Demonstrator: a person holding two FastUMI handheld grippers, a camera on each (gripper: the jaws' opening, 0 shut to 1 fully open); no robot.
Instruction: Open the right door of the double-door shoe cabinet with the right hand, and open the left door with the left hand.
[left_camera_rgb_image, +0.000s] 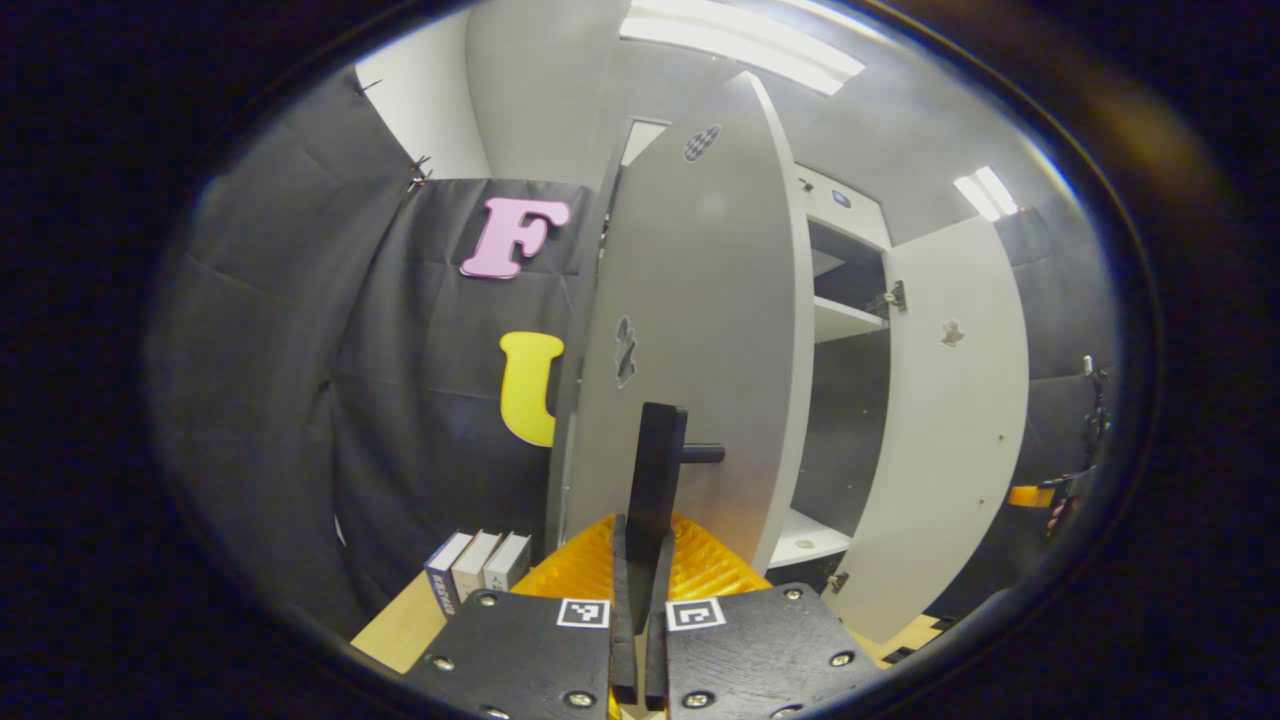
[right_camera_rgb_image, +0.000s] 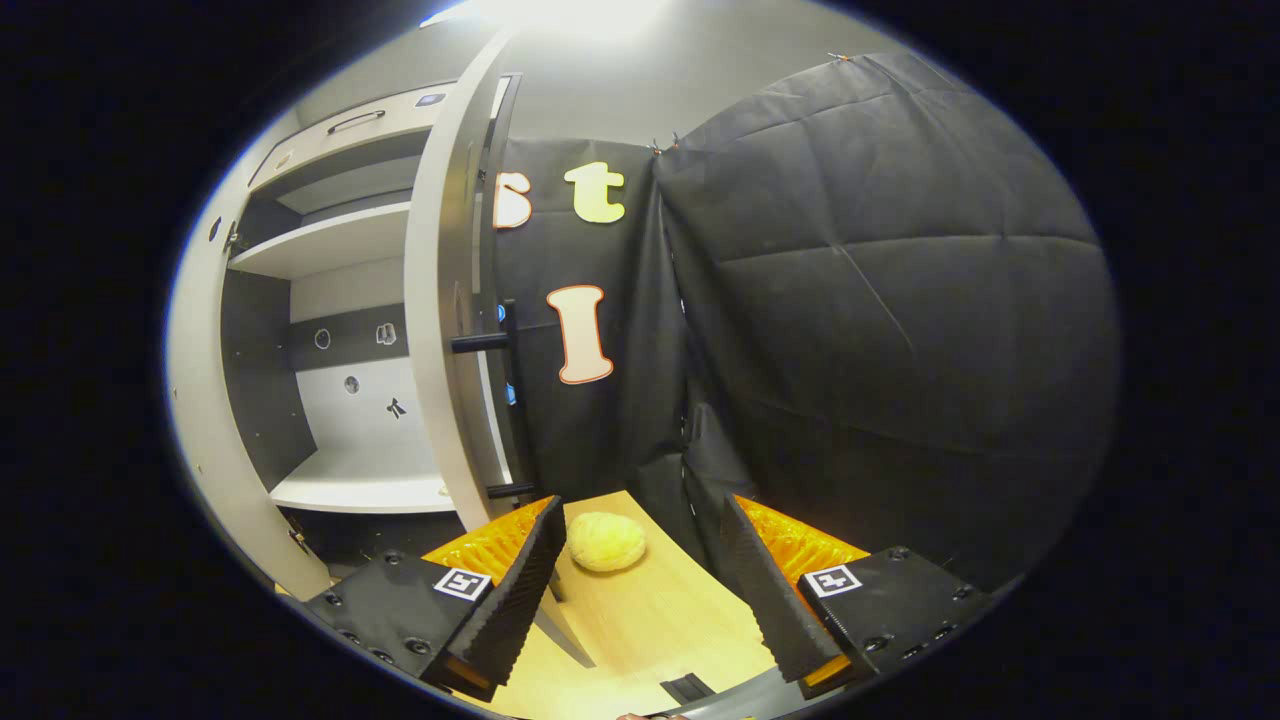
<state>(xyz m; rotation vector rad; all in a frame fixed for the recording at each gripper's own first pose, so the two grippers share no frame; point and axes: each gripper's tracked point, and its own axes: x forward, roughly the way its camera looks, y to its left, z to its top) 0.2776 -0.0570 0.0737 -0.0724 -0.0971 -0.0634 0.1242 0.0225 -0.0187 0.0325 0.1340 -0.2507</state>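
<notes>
Shoe cabinet stood with both doors swung out. I pinched my left gripper on the left door's handle; a jerk risked slipping off. My right gripper gaped free beside the right door.

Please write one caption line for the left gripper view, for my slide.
Left gripper shut on black bar handle of swung-open grey left cabinet door.

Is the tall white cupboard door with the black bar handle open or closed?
Open. The left white cabinet door stands swung outward, baring white shelves. The left gripper is clamped on its black bar handle.
</notes>
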